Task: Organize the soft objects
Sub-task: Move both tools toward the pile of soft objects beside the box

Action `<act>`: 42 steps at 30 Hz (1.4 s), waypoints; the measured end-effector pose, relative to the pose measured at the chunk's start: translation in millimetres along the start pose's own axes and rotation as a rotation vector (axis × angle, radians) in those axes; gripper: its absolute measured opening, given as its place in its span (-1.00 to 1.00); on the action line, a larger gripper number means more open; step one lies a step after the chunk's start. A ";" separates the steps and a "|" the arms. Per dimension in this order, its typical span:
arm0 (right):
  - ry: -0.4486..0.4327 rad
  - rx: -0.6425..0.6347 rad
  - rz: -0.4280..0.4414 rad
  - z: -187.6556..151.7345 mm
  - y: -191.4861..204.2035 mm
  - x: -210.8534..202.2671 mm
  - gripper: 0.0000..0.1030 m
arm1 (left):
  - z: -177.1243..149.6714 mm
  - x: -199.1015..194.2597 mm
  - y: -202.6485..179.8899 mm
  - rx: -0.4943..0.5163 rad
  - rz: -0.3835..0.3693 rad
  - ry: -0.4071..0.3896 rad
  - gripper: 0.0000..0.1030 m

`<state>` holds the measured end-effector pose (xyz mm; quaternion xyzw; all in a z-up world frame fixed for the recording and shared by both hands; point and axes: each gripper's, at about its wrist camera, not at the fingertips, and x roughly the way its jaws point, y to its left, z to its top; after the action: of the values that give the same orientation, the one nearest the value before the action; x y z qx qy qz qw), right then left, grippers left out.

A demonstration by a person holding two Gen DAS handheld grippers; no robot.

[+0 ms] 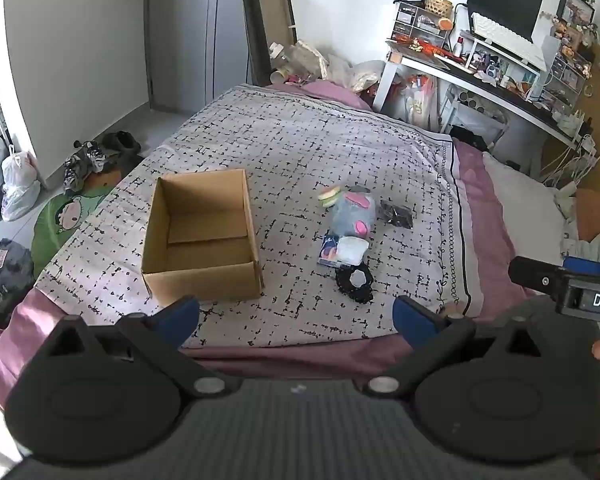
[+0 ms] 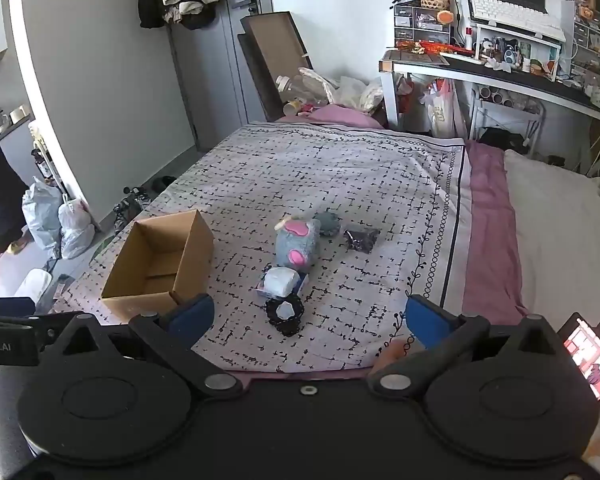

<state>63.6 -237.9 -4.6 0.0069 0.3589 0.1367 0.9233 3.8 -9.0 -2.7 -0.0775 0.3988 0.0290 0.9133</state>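
Observation:
An open, empty cardboard box (image 1: 204,236) (image 2: 160,264) stands on the patterned bed cover (image 1: 300,152) (image 2: 340,176). To its right lies a cluster of soft things: a grey-and-pink plush toy (image 1: 354,214) (image 2: 298,244), a white pouch on a blue packet (image 1: 346,252) (image 2: 280,282), a black lacy piece (image 1: 356,282) (image 2: 286,314), a dark packet (image 1: 398,214) (image 2: 360,240) and a green-yellow round item (image 1: 330,196). My left gripper (image 1: 296,316) is open and empty, near the bed's front edge. My right gripper (image 2: 310,316) is open and empty, just short of the black piece.
A white pillow (image 1: 532,216) (image 2: 560,232) lies at the right. A cluttered desk (image 1: 480,76) (image 2: 500,68) stands behind the bed. Shoes (image 1: 88,160) and plastic bags (image 1: 16,184) (image 2: 60,220) sit on the floor at the left. A lit tablet (image 2: 588,356) lies at lower right.

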 end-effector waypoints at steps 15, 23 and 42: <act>0.001 0.002 0.019 -0.7 1.4 1.2 1.00 | -1.5 -0.7 2.6 0.001 -0.002 -0.003 0.98; -0.011 0.009 0.028 -1.8 4.0 -2.1 1.00 | -2.3 -0.7 3.4 0.000 -0.002 -0.001 0.98; -0.007 0.003 0.047 -1.2 2.9 9.4 1.00 | 2.4 9.7 4.7 0.007 0.001 0.016 0.98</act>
<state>68.7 -232.8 -11.4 0.0173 0.3555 0.1576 0.9211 11.5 -4.0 -8.7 -0.0744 0.4062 0.0276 0.9103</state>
